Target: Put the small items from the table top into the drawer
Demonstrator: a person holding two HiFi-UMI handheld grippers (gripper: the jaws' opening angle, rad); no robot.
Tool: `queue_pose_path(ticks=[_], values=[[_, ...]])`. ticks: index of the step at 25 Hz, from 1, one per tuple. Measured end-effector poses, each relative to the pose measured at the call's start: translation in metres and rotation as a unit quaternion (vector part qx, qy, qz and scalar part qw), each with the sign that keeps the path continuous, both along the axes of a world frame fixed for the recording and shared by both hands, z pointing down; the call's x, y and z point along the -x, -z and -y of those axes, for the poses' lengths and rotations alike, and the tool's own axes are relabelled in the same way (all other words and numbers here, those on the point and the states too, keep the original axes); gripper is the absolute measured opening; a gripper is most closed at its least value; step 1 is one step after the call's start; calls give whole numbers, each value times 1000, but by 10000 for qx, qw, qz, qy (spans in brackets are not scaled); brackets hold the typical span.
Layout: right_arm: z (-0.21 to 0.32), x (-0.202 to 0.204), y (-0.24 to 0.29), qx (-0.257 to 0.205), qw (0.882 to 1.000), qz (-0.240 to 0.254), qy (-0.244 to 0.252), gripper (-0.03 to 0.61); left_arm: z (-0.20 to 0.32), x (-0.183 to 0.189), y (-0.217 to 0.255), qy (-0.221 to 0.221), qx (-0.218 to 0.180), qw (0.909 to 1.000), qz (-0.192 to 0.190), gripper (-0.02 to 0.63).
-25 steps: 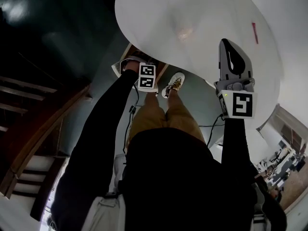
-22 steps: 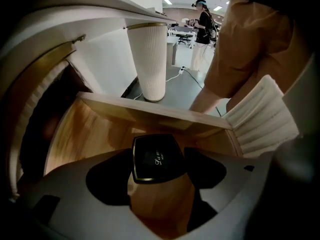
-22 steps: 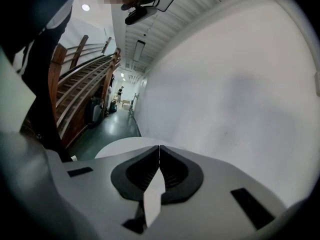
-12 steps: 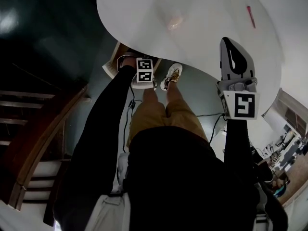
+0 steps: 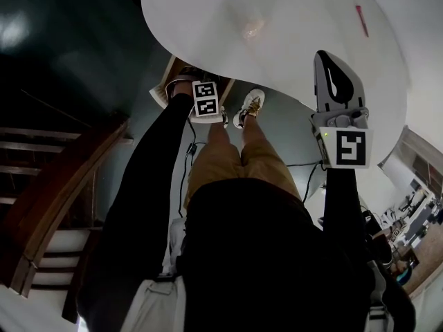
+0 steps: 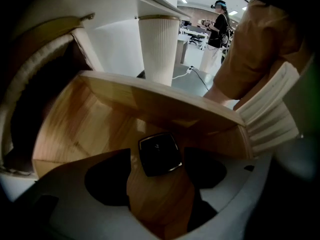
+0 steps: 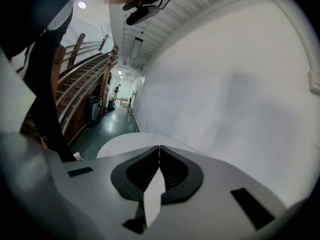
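An open wooden drawer (image 5: 165,81) (image 6: 75,119) hangs under the near edge of the round white table (image 5: 291,12). A small black square item (image 6: 159,154) lies on the drawer's bottom. My left gripper (image 6: 158,152) (image 5: 181,83) reaches into the drawer and stands open, its pads on either side of that item and a little apart from it. My right gripper (image 5: 333,62) (image 7: 159,151) is raised over the table's right part, shut with nothing in it. A small red item (image 5: 360,19) lies on the far right of the table top.
The person's legs and a shoe (image 5: 249,113) stand just right of the drawer. The ribbed white table pedestal (image 6: 159,46) rises behind it. A wooden staircase (image 5: 48,185) runs along the left. Another person (image 6: 219,21) stands far off in the room.
The left gripper has shifted slightly up and towards the drawer. The right gripper has stayed shut and risen a little over the table.
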State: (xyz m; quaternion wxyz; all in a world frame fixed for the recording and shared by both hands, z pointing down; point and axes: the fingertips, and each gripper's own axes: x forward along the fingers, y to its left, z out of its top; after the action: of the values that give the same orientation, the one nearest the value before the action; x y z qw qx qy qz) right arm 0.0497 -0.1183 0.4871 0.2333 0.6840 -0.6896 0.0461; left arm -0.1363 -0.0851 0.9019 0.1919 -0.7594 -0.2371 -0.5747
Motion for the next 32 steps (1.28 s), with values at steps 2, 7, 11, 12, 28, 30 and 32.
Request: queue_pose_path(ticks=[2,7,11,12,28,30,32], values=[[3,2,5,-59,10000,-18,23,26,8,-8,15,176,-90,9994,-273,348],[16,16,29,-399,9991,-7,139,26,24,-11,56,555,-100,9967,-575,348],[24,19,43,-584,9981,-96,152,26,24,-3,85,671,27,9957,-632,347],[25,19,45,-638,9978,-92,157,26,21,0,90,672,54,9958,-620,348],[34,14,94,-1422,9897,34,-132,26,79,-19,296,2547,-101,9240,-2849,348],[33,10,101,-1521,9882,33,-170,26,89,-32,343,2798,-51,8969,-3425,348],[31,6,107,-1605,9868,19,-200,26,96,-43,386,2918,-58,8714,-3944,348]])
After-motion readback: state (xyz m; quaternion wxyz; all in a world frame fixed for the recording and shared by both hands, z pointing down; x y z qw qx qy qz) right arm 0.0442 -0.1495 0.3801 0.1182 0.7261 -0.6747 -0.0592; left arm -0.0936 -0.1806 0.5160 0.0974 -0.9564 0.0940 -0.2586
